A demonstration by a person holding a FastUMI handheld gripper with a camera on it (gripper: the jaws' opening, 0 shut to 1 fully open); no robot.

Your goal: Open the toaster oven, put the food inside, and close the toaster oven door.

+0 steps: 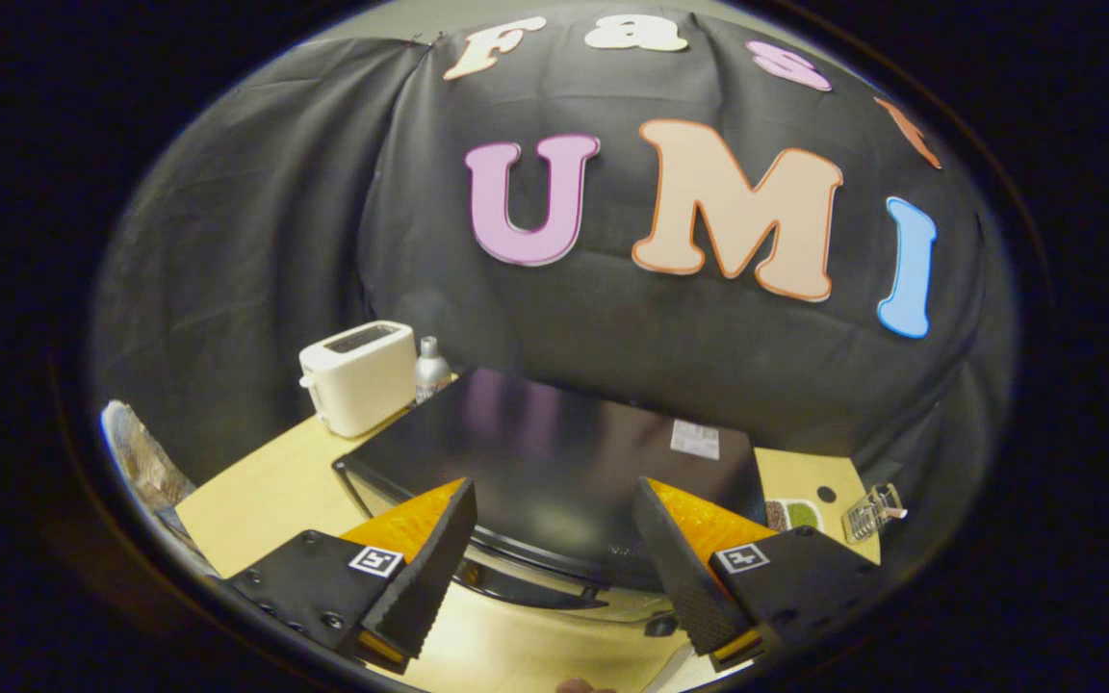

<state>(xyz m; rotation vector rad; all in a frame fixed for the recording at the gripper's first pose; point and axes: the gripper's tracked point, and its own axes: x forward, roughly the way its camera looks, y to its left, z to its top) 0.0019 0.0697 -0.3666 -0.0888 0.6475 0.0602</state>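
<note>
The black toaster oven point(564, 452) stands on the light wooden table point(266, 491), and I look down on its flat top from above and in front. Its front edge, with a curved silvery strip point(526, 582) that may be the door handle, lies below and between my fingers. I cannot tell from here whether the door stands closed. My gripper point(554, 486) hovers open over the oven's front edge with nothing between its fingers. A small pinkish thing point(581, 685) peeks in near me, too cut off to name.
A white slot toaster point(359, 377) and a small silver bottle point(431, 369) stand behind the oven to the left. To the oven's right lie a small dish with something green point(793, 515) and a metal clip-like object point(872, 512). Crinkled plastic point(136, 452) hangs off the table's left end.
</note>
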